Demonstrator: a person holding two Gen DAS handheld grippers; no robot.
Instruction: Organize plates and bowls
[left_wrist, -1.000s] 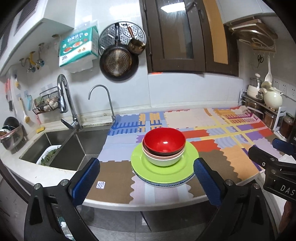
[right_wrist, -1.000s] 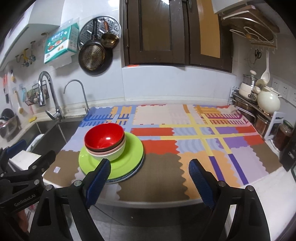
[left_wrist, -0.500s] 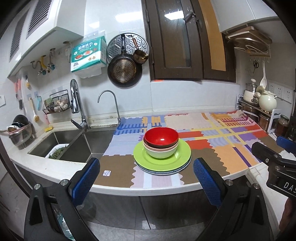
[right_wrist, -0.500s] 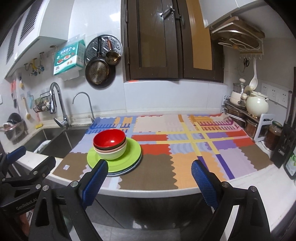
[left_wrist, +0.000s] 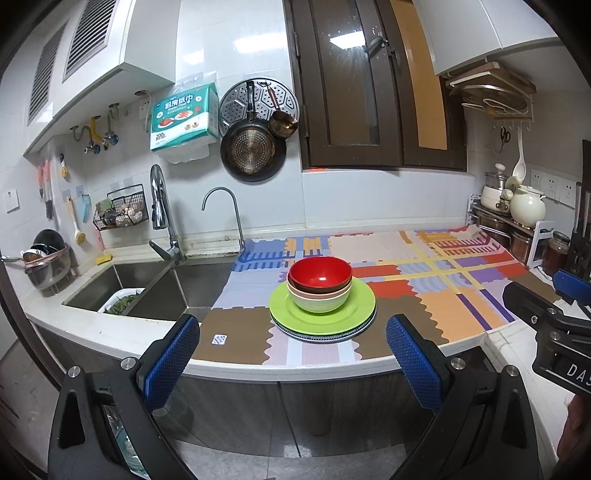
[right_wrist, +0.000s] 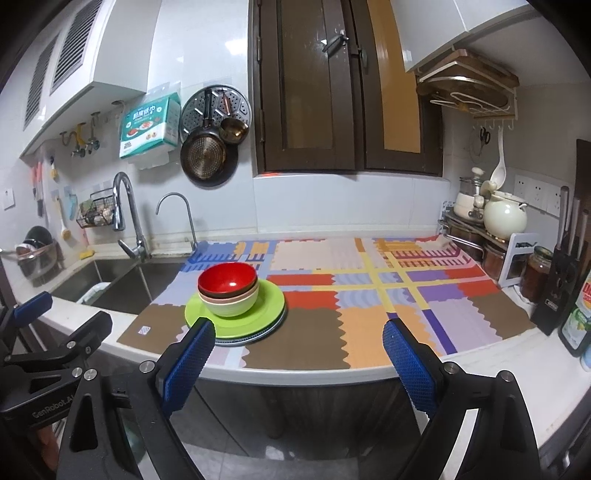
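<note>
The bowls (left_wrist: 319, 286) sit nested on the plates (left_wrist: 322, 314) to save room. Both grippers, left (left_wrist: 293, 363) and right (right_wrist: 295, 363), hang in front of the plates, jaws wide, holding nothing.

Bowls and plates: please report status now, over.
Left gripper and right gripper open, nothing between the fingers. Bowl stack sits nested on the green plate, on the mat. Nothing in the way.
</note>
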